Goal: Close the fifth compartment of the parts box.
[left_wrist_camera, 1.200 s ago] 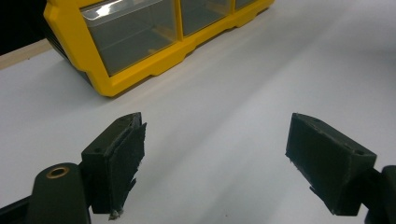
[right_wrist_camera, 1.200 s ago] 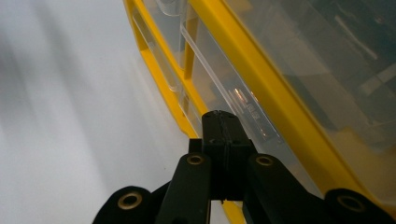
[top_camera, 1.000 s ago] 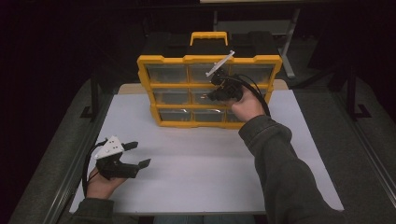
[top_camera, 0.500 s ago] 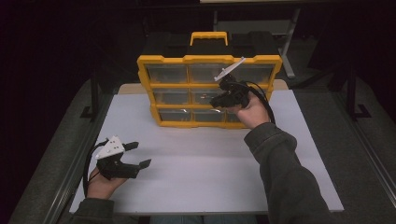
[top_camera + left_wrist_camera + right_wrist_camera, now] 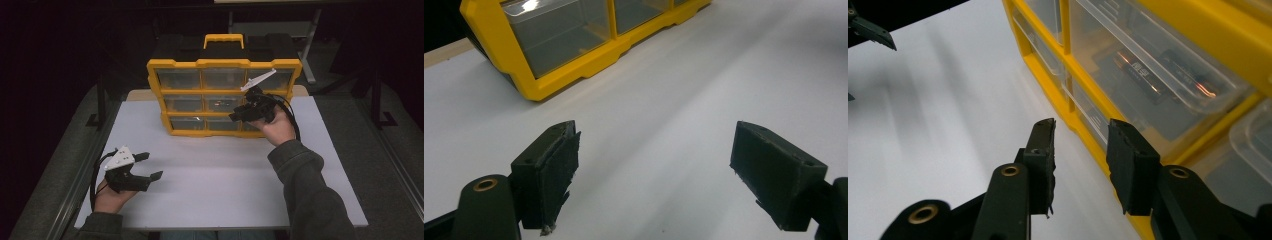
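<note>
Just then my right gripper (image 5: 239, 116) hung at the yellow drawer cabinet (image 5: 175, 64), its jaws having just been opening with nothing between them, the clear drawers (image 5: 1148, 65) immediately ahead, my left gripper (image 5: 150, 166) gaping wide well apart

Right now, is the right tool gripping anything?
No: in the right gripper view the right tool has parted jaws with nothing between them, beside the yellow organizer.

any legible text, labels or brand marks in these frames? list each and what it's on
No text can be read with confidence.
Batteries in a clear drawer of the yellow organizer: small pale print on the dark casing, too blurred to read.
Organizer frame, handle and other drawers: no lettering visible.
Left tool, right tool: no markings visible.
White tabletop: blank.
</note>
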A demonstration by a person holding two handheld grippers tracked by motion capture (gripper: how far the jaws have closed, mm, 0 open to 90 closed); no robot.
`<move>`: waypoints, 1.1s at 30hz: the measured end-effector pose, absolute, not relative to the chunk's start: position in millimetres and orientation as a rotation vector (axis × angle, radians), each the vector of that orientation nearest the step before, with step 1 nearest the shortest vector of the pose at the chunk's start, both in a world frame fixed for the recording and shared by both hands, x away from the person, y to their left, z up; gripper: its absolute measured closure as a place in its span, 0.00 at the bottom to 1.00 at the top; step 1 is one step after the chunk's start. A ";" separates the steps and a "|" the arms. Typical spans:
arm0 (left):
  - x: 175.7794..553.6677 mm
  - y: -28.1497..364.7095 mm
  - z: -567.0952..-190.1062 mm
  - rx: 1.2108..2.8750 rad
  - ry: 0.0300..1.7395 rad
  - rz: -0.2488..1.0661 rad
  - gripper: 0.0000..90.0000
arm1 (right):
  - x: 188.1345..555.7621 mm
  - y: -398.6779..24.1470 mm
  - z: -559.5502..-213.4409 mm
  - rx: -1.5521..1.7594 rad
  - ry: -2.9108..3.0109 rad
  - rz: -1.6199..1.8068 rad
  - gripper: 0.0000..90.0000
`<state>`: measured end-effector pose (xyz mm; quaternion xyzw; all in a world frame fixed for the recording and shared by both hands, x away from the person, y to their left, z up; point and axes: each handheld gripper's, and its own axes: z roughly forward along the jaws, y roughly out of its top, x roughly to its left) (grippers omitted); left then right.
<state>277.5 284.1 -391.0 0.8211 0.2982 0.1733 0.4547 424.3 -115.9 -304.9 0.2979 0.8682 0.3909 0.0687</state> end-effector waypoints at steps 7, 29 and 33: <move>277.0 283.9 -391.1 2.026 0.743 0.425 0.21 | 420.1 -124.6 -306.5 0.902 2.592 1.199 0.63; 278.1 282.1 -391.7 2.022 0.743 0.422 0.20 | 405.3 -147.5 -321.5 0.956 2.575 1.240 0.52; 278.5 282.0 -392.1 2.024 0.743 0.418 0.20 | 401.6 -152.0 -323.7 0.960 2.566 1.241 0.51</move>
